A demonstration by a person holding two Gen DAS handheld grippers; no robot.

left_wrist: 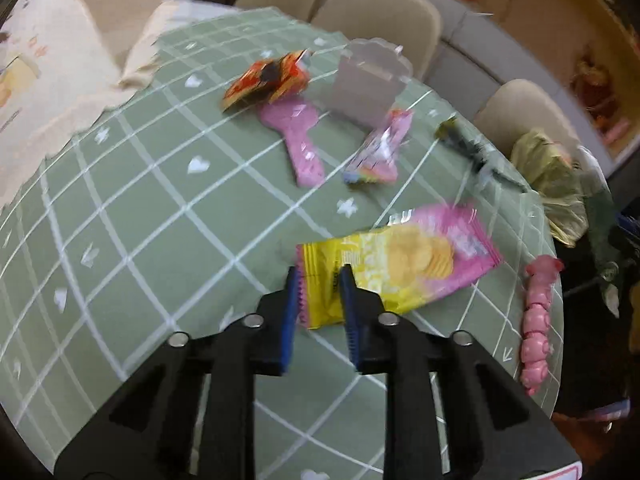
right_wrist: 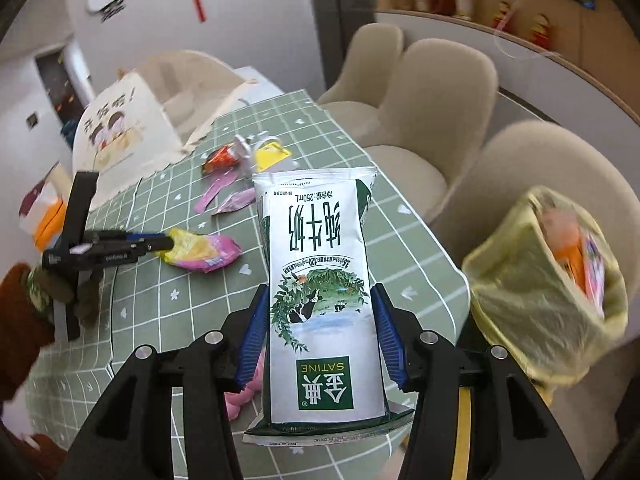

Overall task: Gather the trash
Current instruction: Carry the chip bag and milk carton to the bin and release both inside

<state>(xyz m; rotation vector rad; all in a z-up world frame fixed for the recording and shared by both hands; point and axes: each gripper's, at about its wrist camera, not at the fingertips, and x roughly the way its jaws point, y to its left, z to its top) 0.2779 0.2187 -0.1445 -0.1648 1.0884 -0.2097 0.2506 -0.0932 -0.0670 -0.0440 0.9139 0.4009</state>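
Note:
My left gripper (left_wrist: 319,276) is shut on the near end of a yellow and pink chip bag (left_wrist: 404,264), which lies on the green checked tablecloth (left_wrist: 140,240). In the right wrist view the left gripper (right_wrist: 164,243) shows pinching that bag (right_wrist: 204,254). My right gripper (right_wrist: 320,300) is shut on a white and green milk carton (right_wrist: 320,280), held upright above the table edge. A yellow trash bag (right_wrist: 540,292) stands open to the right, off the table; it also shows in the left wrist view (left_wrist: 548,176).
Further back lie an orange wrapper (left_wrist: 268,80), a pink paddle-shaped wrapper (left_wrist: 300,140), a pink candy wrapper (left_wrist: 380,152), a clear package (left_wrist: 368,80) and a dark wrapper (left_wrist: 472,144). A pink toy (left_wrist: 538,320) lies at the right edge. A tote bag (right_wrist: 120,136) and beige chairs (right_wrist: 440,92) surround the table.

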